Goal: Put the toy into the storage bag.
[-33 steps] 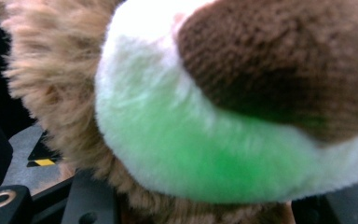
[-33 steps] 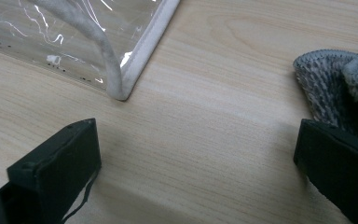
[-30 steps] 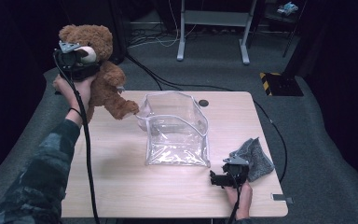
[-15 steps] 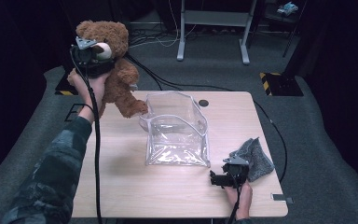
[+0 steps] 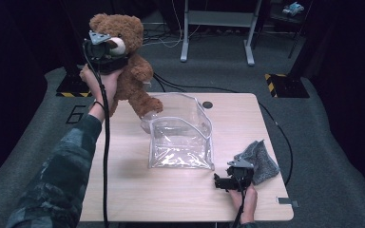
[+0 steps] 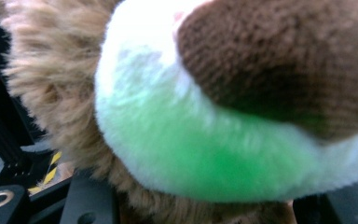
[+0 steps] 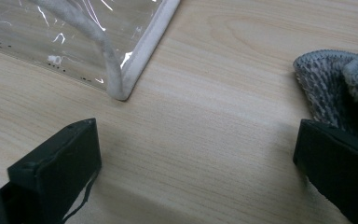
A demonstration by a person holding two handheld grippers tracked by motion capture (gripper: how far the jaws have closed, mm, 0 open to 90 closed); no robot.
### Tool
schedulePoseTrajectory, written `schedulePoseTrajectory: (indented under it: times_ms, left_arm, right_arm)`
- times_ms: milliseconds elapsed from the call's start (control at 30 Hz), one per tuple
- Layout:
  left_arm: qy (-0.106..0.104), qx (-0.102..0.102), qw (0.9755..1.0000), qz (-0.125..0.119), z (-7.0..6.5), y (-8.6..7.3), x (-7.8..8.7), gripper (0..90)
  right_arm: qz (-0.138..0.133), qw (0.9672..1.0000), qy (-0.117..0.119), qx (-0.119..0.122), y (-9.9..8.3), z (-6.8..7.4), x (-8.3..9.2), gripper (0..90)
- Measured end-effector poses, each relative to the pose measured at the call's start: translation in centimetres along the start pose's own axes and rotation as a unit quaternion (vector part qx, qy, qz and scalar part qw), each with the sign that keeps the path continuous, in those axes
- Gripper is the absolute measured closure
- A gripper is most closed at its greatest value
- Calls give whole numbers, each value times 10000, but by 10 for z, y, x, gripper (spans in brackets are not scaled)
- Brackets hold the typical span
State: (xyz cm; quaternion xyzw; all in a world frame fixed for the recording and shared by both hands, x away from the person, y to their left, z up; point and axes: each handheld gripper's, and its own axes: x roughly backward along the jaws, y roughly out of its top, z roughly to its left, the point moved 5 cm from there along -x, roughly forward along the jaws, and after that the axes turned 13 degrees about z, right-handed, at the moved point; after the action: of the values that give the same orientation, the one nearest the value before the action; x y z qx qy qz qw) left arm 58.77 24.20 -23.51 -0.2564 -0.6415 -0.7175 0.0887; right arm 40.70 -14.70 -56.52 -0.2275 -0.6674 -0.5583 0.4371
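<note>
Teddy bear [image 5: 128, 71]: brown plush, cream muzzle, darker brown knitted nose. It was held clear of the table, upright and leaning slightly, at the far left corner, gripped at the head. One paw hung down and reached the near-left rim of the clear plastic bag [image 5: 180, 137]; whether the paw touched the rim could not be told. In the left gripper view, the muzzle [image 6: 177, 140] and nose [image 6: 284, 60] sat very close to the lens, muzzle tinted green.

Clear plastic bag: transparent, white-trimmed edges, mouth standing open towards the far side, resting on the wooden table near its centre. A trimmed corner [image 7: 121, 88] lay flat on the wood.
</note>
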Motion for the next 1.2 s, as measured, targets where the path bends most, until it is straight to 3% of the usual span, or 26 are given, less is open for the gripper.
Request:
schedulePoseTrajectory:
  times_ms: [467,700,1200]
  left_arm:
    - [-306,-242,9992,74,-49,2,-17,437]
    - [-285,-263,9992,-5,-58,7,-16,436]
    - [-582,-280,9978,-119,-91,14,-21,432]
  right_arm:
    - [10,10000,9,-6,0,0,0,0]
    - [12,10000,12,-4,0,0,0,0]
    - [10,10000,-29,-20,0,0,0,0]
